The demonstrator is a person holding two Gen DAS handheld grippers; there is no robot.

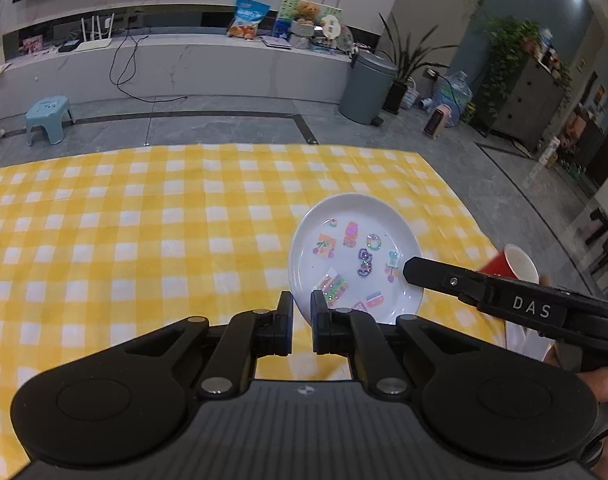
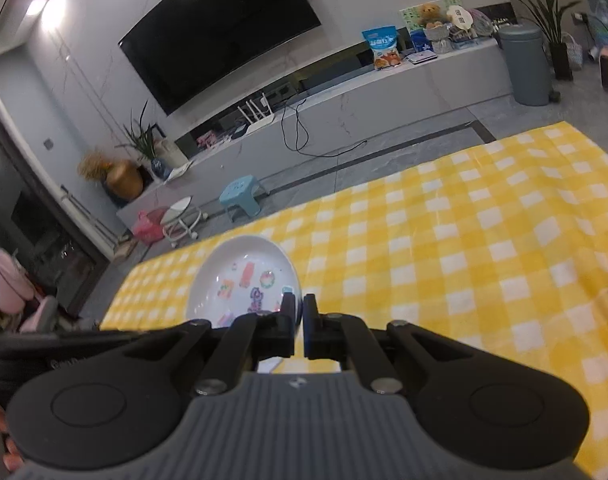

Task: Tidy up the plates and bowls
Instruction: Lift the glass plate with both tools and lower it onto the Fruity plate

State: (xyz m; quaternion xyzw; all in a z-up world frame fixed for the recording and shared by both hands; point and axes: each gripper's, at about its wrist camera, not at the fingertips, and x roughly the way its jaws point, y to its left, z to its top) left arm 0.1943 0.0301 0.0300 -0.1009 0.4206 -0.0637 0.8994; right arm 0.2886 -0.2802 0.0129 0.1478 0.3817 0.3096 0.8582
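1. Pinching the plate (image 1: 353, 254) rim from opposite sides, both grippers' jaws are pressing nearly together: left gripper (image 1: 302, 304), right gripper (image 2: 300, 308).
2. The plate is hanging above the table (image 1: 144, 220), stickers facing up.
3. A red cup (image 1: 511, 262) is sitting beyond the right gripper.

Plate (image 1: 351, 240): near rim hidden behind left hand-held gripper (image 1: 302, 312); in right wrist view its lower part was likewise covered. Red cup (image 1: 511, 262) partly hidden, blurred. Surface (image 1: 144, 220) cut off at frame edges.
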